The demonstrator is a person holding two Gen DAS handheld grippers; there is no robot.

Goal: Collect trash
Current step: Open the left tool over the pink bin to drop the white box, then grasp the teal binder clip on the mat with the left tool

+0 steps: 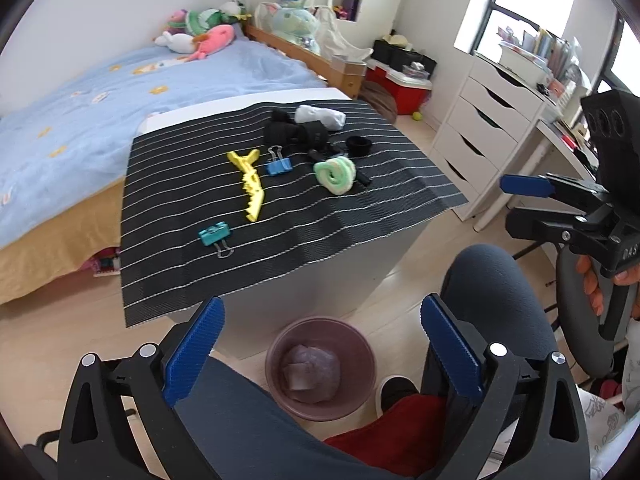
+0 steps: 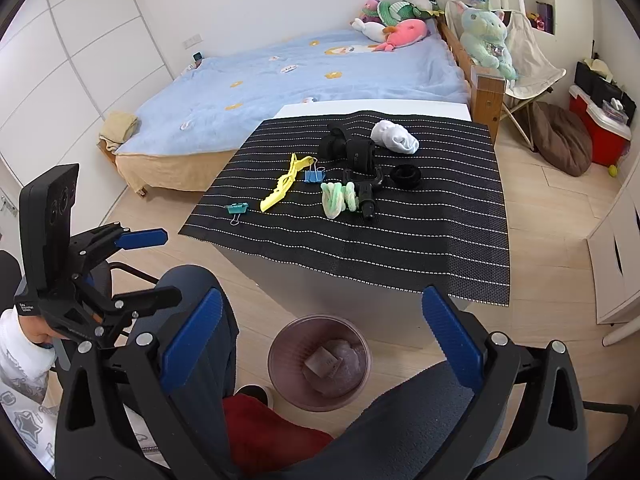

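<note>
Behind the table I see a bed w/ blue cover and plush toys. Table is white, carries a black striped mat. On the mat: black strap bundle, white sock roll, yellow clip, green fuzzy roll, black ring, blue binder clip, teal binder clip nearest the front-left edge. Bin sits on the floor just in front of the table, between my knees, w/ crumpled trash inside. Left gripper hangs above the bin, jaws spread wide, nothing between them. Right gripper also spread wide, empty, over the bin.
</note>
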